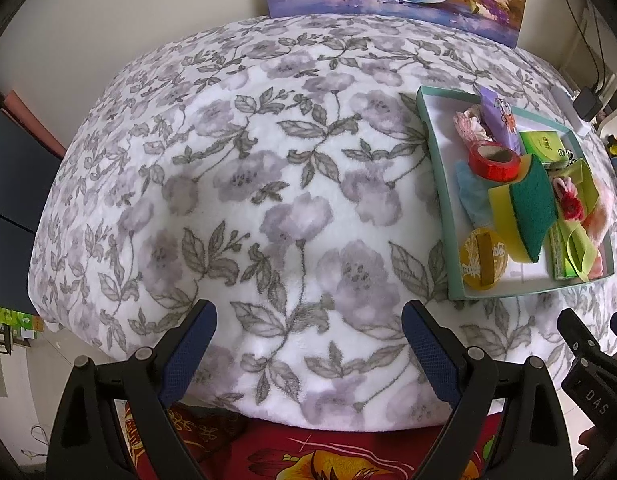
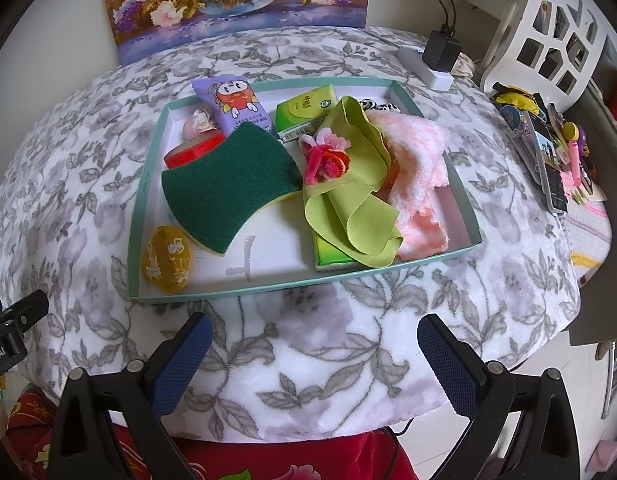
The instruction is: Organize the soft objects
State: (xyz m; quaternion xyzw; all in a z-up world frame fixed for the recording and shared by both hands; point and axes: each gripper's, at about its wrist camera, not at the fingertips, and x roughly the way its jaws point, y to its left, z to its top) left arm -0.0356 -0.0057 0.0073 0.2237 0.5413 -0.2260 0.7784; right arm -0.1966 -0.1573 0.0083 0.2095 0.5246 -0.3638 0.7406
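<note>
A teal-rimmed tray [image 2: 432,258] [image 1: 432,152] lies on the floral blanket. Inside it are a green scouring sponge [image 2: 228,184] [image 1: 524,204], a lime cloth [image 2: 348,184], a fluffy pink towel [image 2: 416,160], a pipe-cleaner flower [image 2: 324,160], a red tape roll [image 2: 192,150] [image 1: 494,160], a yellow ball [image 2: 168,258] [image 1: 482,258], a purple snack packet [image 2: 232,102] and green tissue packs [image 2: 304,114]. My right gripper [image 2: 312,340] is open just in front of the tray's near rim. My left gripper [image 1: 308,328] is open over bare blanket, left of the tray. Both hold nothing.
A flower painting [image 2: 236,0] leans at the table's back. A white power strip with a black charger [image 2: 436,60] sits behind the tray. Small items and a phone [image 2: 548,152] lie at the right, beside a white cut-out chair [image 2: 548,32]. Red patterned fabric [image 1: 308,456] lies below the table edge.
</note>
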